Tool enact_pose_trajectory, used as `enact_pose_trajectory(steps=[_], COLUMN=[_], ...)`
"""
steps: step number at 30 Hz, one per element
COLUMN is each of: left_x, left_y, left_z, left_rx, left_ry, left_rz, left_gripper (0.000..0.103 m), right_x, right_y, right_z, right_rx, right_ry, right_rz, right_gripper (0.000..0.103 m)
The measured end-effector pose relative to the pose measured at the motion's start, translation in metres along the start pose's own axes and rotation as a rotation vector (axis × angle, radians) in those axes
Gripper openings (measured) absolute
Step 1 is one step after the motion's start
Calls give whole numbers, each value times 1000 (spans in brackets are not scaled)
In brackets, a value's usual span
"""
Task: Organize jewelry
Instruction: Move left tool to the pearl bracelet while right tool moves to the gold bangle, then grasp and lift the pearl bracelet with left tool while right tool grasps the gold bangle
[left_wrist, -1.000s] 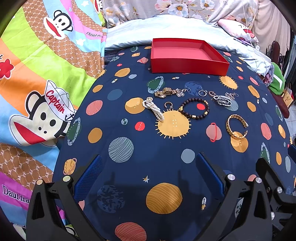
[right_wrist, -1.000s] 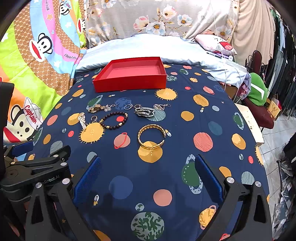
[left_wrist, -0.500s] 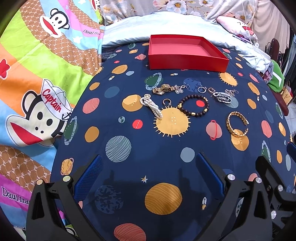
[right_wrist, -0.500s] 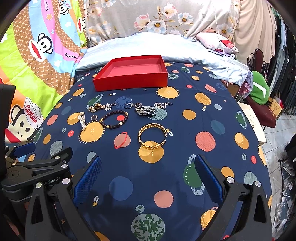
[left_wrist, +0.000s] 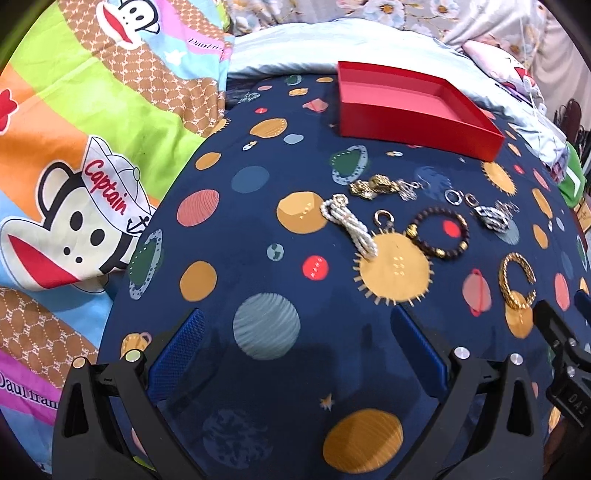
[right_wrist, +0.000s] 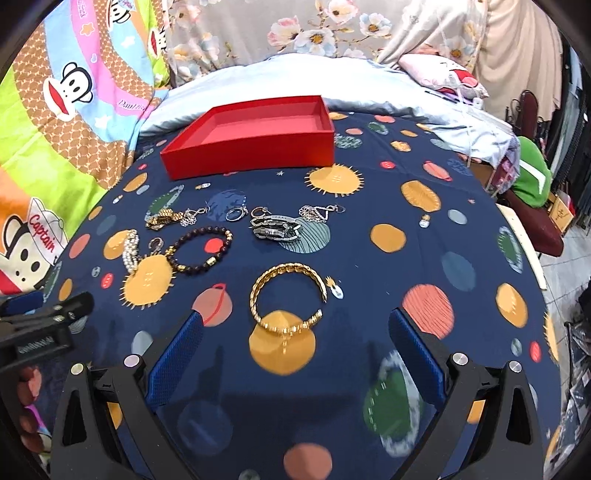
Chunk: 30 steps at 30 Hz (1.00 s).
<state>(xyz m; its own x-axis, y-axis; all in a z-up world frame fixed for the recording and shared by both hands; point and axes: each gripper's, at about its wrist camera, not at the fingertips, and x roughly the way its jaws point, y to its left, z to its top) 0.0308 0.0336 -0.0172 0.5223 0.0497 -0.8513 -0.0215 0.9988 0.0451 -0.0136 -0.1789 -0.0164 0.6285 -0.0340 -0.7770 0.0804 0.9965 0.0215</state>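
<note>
Both grippers gape wide and hold nothing — the right gripper (right_wrist: 291, 343) sits just near of the gold bangle (right_wrist: 287, 301), likely its first pick. The other jewelry lies spread beyond it, and the red tray (right_wrist: 251, 160) waits at the far side — presumably the destination.

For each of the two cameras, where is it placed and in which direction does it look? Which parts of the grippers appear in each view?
Left wrist view: sits on the left gripper, low over the planet-print cloth, facing the red tray; its own open blue fingers show, plus the right gripper's edge.
Right wrist view: sits on the right gripper, facing the gold bangle and tray beyond; its open fingers show, plus the left gripper at left.
Both share the tray, bangle and dark bead bracelet.
</note>
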Motion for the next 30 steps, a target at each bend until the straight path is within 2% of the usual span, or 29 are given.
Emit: enact_pose_trajectory(steps=[7,13,15,20,22,26,30], left_x=[16,37,46,60,64,73,71], left_y=[-8,-22,-27,-29,-26,-17,-10], left_z=[22,41,45,52,53,52,52], left_rx=[-13,-10,2,1,-5,-18,-24], left_ry=[-17,-11,-11,-6,-1,23,15], left_rz=[-5,-14,-9,-14,-18,-27,-34], left_gripper=[98,98,98,98,98,84,72], right_x=[32,48,52,54,55,55,56], right_y=[-6,-13,-15,-14,-15,-15,-13], right_z=[11,14,14,18,19,20,20], right_rx=[-7,14,18,7,6,3,-9], right_ry=[40,79,87,81,81,82,79], right_rz=[34,57,59,51,50,47,38], right_gripper=[98,83,81,69,68,68,66])
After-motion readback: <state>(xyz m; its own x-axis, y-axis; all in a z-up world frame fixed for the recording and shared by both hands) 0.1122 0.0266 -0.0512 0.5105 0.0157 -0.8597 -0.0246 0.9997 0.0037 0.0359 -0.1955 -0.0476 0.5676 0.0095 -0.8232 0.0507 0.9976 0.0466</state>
